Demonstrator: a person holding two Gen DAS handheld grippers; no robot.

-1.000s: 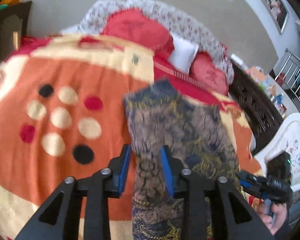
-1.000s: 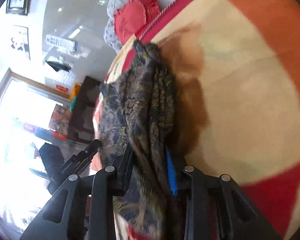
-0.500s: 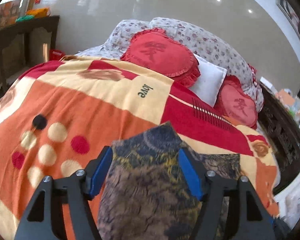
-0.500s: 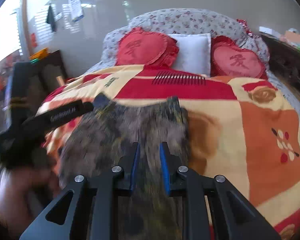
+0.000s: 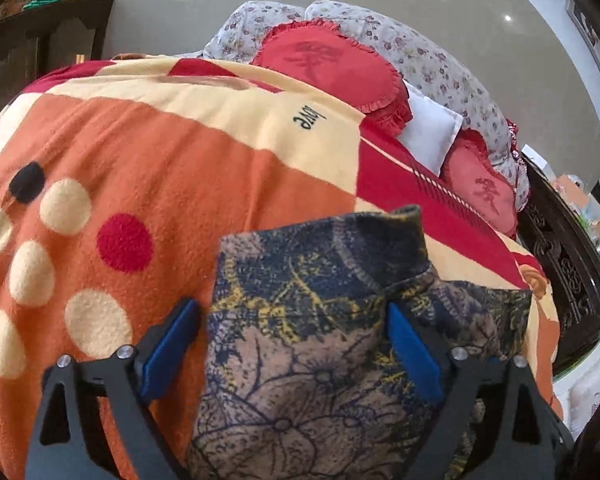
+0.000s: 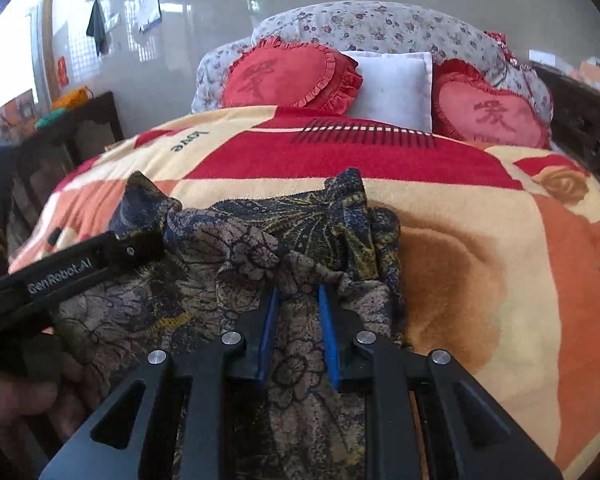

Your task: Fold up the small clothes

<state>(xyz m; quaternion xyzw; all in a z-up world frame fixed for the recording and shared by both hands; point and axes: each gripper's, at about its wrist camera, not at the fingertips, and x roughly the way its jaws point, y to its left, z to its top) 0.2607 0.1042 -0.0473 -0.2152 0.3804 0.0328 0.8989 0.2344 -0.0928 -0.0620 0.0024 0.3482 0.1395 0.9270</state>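
Left gripper (image 5: 292, 344) jaws opening, straddling patterned garment (image 5: 320, 340) unpinched; right gripper (image 6: 298, 320), at 3 o'clock, clamped on garment over blanket (image 6: 500, 240)

Left hand-held gripper (image 5: 292, 336): black frame, blue pads (image 5: 414, 356), silver screws; side lettering "GenRobot.AI".

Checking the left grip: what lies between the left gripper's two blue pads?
In the left wrist view, the patterned garment lies between the pads of the left gripper; its jaws are opening and the pads stand clear of the cloth.
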